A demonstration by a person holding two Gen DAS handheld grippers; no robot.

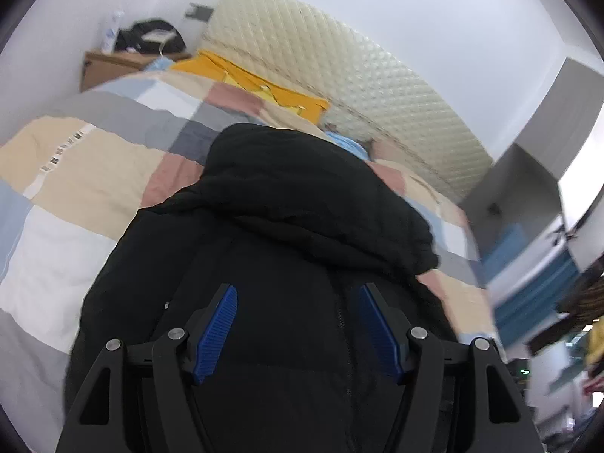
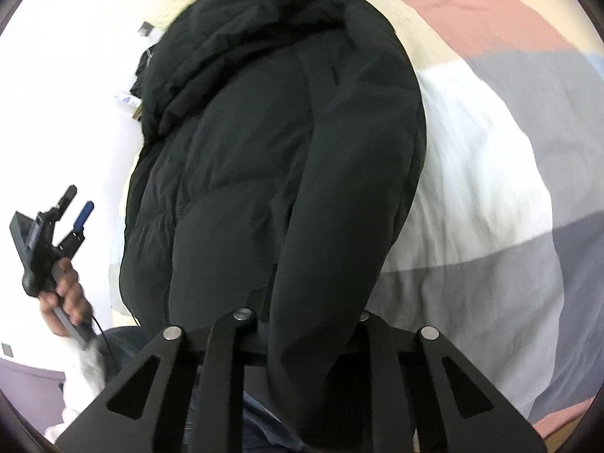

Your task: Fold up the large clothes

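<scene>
Left wrist view: one black puffer jacket [image 1: 302, 226] lies on the bed, on a patchwork quilt [image 1: 75, 173] of beige, grey, white, pink and blue blocks. The jacket's long axis runs away from the camera toward the quilted cream headboard [image 1: 339, 75]; its hood [image 1: 302, 173] is at the far end, bunched in folds, and the zip line runs down the middle toward the camera. The left hand-held gripper [image 1: 298, 324] hovers over the jacket body with its two blue pads [image 1: 217, 334] well apart and nothing between them. One yellow cloth [image 1: 245, 75] lies at the head of the bed. One wooden nightstand [image 1: 109, 66] stands at the far left.

Right wrist view: the same jacket fills the frame, hood end at the top. One sleeve [image 2: 339, 245] runs down toward the camera and passes between the arms of the right hand-held gripper [image 2: 302, 336]. Its fingertips are hidden under the fabric; the jaws are nearly closed, and the sleeve appears clamped. The left hand-held gripper appears at the far left, held in a hand [image 2: 66, 294], jaws apart and empty.
</scene>
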